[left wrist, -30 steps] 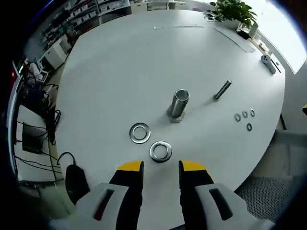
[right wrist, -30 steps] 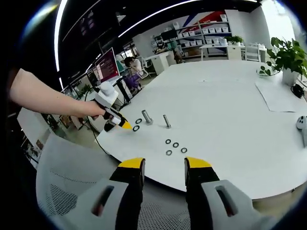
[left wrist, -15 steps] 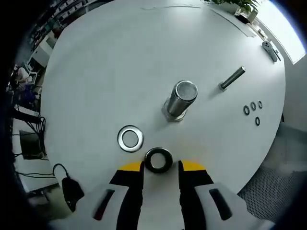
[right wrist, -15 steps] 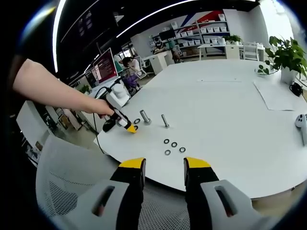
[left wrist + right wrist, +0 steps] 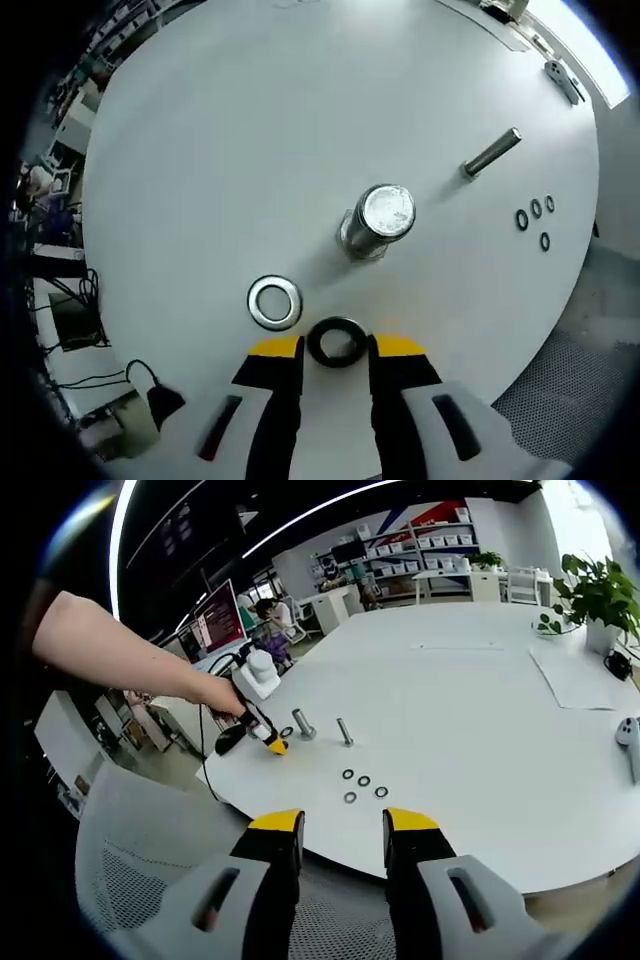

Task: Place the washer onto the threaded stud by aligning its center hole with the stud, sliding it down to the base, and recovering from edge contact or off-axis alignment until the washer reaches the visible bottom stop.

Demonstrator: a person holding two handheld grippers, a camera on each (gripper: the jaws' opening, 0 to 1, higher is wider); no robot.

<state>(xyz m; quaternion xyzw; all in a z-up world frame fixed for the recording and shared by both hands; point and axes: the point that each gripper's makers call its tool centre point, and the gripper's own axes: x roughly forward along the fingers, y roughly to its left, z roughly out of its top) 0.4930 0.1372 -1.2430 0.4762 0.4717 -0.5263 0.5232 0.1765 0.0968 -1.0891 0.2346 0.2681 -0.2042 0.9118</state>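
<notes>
Big upright stud stands on the white round worktop, hex base down, flat shiny top facing the left gripper view. Taking the stud as landmark: one washer lies flat on the worktop on the near side of it, right between the yellow tips of the left tongs, whose jaws stand apart on either side of the ring; cannot tell whether they touch its rim. A second washer lies flat just beside the first, a little farther toward the stud and off to the left side, clear of the tongs. Beyond the stud to the right lies a slimmer bolt on its side, well apart from it. Further right of the stud, near the worktop's edge, three small rings sit in a loose cluster. Neither washer is on the stud. In the right gripper view the right tongs hang over a mesh chair back short of the worktop's edge, jaws apart with nothing between them. Same view, far across: a person's hand holds the left tongs down at the worktop just left of the stud, with the slim bolt and the small rings to the right of it. A potted plant stands far behind the stud, at the right side of the worktop.
</notes>
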